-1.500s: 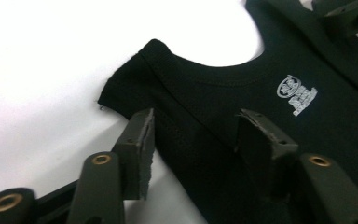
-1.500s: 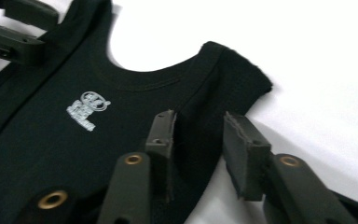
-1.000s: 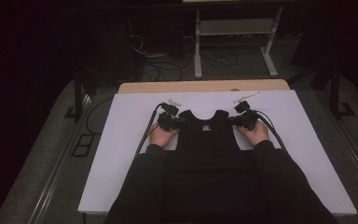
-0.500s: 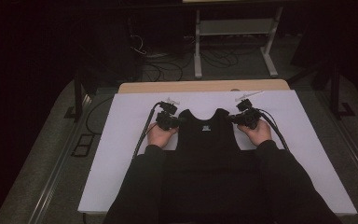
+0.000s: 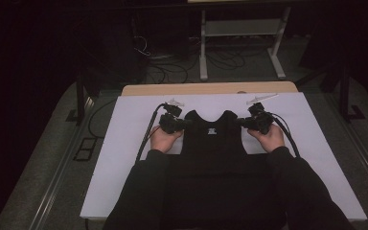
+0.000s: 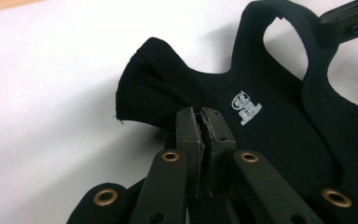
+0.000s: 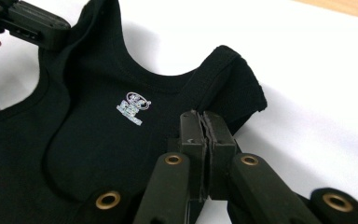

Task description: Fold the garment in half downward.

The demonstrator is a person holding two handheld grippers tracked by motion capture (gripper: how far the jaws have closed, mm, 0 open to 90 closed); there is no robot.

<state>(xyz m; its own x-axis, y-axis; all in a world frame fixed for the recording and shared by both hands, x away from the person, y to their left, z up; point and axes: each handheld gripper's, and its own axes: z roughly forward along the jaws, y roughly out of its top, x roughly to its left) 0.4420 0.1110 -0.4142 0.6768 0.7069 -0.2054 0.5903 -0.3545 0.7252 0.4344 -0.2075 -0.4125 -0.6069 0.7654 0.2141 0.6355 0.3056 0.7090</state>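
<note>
A black sleeveless top [image 5: 213, 143] with a small white neck print [image 6: 246, 107] lies flat on the white table [image 5: 124, 143], neck pointing away from me. My left gripper [image 5: 184, 123] is shut on its left shoulder strap [image 6: 149, 88], and the jaws meet on the fabric [image 6: 200, 114]. My right gripper [image 5: 243, 122] is shut on the right shoulder strap [image 7: 233, 84], with the cloth pinched at the tips [image 7: 201, 116]. Both straps are raised slightly off the table. Each gripper view shows the other gripper across the neckline, the right one [image 6: 349, 18] and the left one [image 7: 28, 21].
The person's dark sleeves [image 5: 139, 191] cover the garment's lower part. A wooden strip [image 5: 211, 88] borders the table's far edge. Beyond it a metal stand [image 5: 242, 28] and cables [image 5: 163, 62] are on the dark floor. A black cable [image 5: 146, 139] trails from the left gripper.
Both grippers have lifted a little with the shoulder straps pinched in them. The body of the top has stayed in place on the table.
</note>
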